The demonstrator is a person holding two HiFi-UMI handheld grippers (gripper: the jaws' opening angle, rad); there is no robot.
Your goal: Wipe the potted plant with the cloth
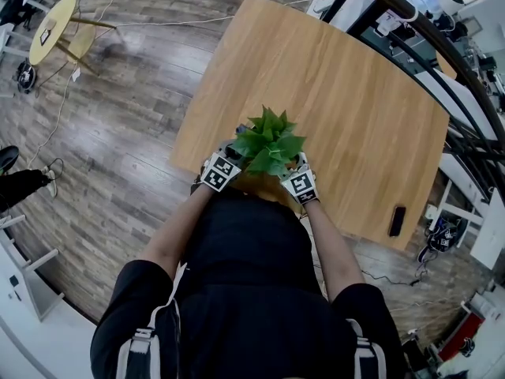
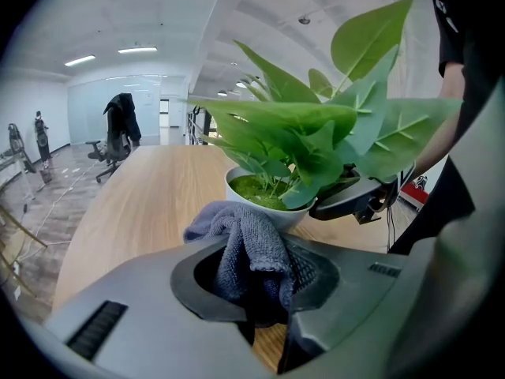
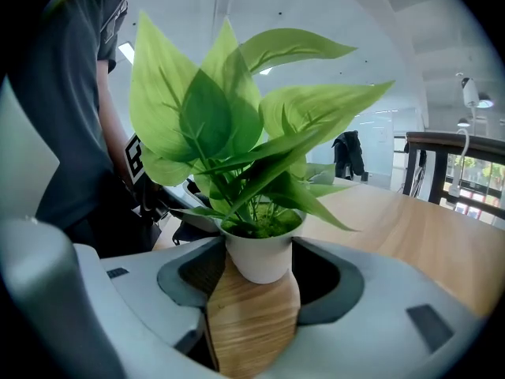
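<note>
The potted plant, with broad green leaves in a small white pot, stands at the near edge of the wooden table. My right gripper has its jaws on either side of the pot, with the pads touching its wall. My left gripper is shut on a grey knitted cloth bunched between its jaws, just short of the pot's rim. In the head view the left gripper and right gripper flank the plant, whose leaves hide the pot.
A black phone lies near the table's right front edge. A dark railing runs past the far right side. A round yellow side table and cables are on the wooden floor at the left. The person stands at the near edge.
</note>
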